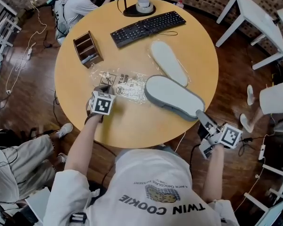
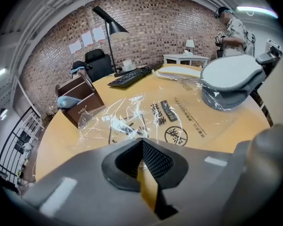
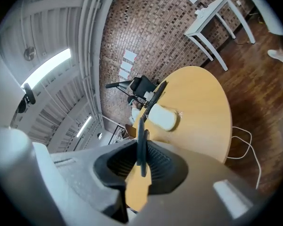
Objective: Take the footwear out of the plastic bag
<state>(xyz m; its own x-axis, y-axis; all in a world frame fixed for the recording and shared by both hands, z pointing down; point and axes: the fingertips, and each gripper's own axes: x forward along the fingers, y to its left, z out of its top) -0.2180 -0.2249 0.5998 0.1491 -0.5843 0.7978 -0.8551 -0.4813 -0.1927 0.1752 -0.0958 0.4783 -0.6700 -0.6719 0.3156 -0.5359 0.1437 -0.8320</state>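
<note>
Right jaws: the right gripper (image 3: pixel 140 147) is clamped on a thin dark rim, which I take to be the grey slipper (image 1: pixel 172 96) seen edge-on. In the head view it grips that slipper's lower-right end, just past the table (image 1: pixel 132 131) edge.
Left jaws: the left gripper (image 2: pixel 142 142) is closed tip to tip on the near edge of the plastic bag (image 2: pixel 146 117), at centre-left of the head view.
Grey slipper: mid-frame in the head view, pale flat face up. In the left gripper view it shows at upper right, tilted and lifted off the table.
Plastic bag: flat and crumpled on the table, between the left gripper and the slipper's upper-left end.
Second slipper (image 1: pixel 169 62): bare on the table, above the held one and near the keyboard (image 1: pixel 147 27).
Done: one slipper looks fully out, and the other mostly out.
Left: clear film seems to cling round the held slipper's lower end, so it likely needs pulling free.
Hard to tell: whether film really sits between the left pads, where the bag's mouth lies, and the slipper's underside.
</note>
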